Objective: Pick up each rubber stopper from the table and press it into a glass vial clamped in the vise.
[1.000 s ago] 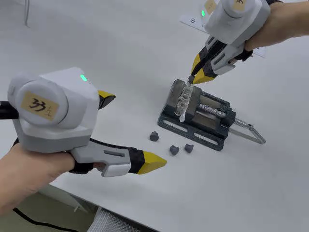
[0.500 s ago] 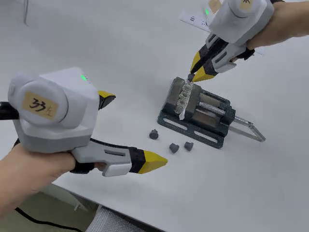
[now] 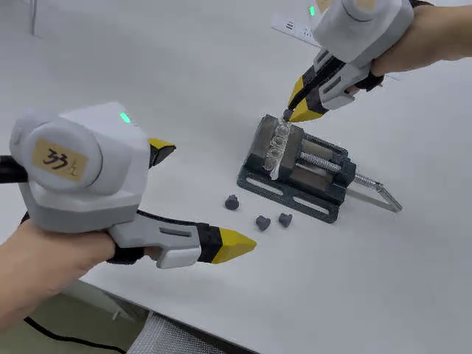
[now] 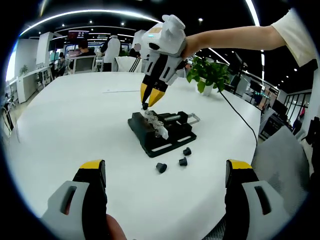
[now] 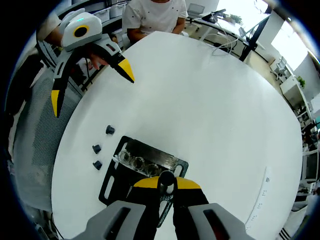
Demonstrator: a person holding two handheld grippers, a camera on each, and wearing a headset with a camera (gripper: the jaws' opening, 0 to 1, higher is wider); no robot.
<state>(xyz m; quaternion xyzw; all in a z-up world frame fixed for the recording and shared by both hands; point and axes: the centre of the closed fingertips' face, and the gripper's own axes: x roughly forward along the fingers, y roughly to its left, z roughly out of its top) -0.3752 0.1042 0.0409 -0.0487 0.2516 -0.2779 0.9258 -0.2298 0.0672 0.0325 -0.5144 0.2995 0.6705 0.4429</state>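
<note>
A dark vise [image 3: 310, 184] [image 4: 167, 137] [image 5: 112, 181] clamps a row of clear glass vials [image 3: 276, 147] [image 4: 156, 123] [image 5: 136, 161] in the middle of the white table. My right gripper [image 3: 290, 114] [image 4: 148, 102] [image 5: 167, 183] hangs just above the far end of the row, shut on a dark rubber stopper [image 3: 287, 114] [image 5: 167, 178]. Three more stoppers [image 3: 231, 201] [image 3: 262, 222] [image 3: 285, 219] [image 4: 161, 167] [image 5: 96, 149] lie on the table in front of the vise. My left gripper [image 3: 200, 199] [image 4: 165, 172] [image 5: 91, 87] is held open and empty near the front edge, apart from them.
The vise's screw handle [image 3: 376, 190] sticks out to the right. A white strip of paper [image 3: 295, 29] lies at the back. The table's front edge [image 3: 177, 317] runs just below my left gripper. In the left gripper view a plant [image 4: 207, 75] and chairs stand beyond the table.
The head view has shifted slightly. My right gripper stays over the far end of the vials with the stopper. My left gripper has not moved.
</note>
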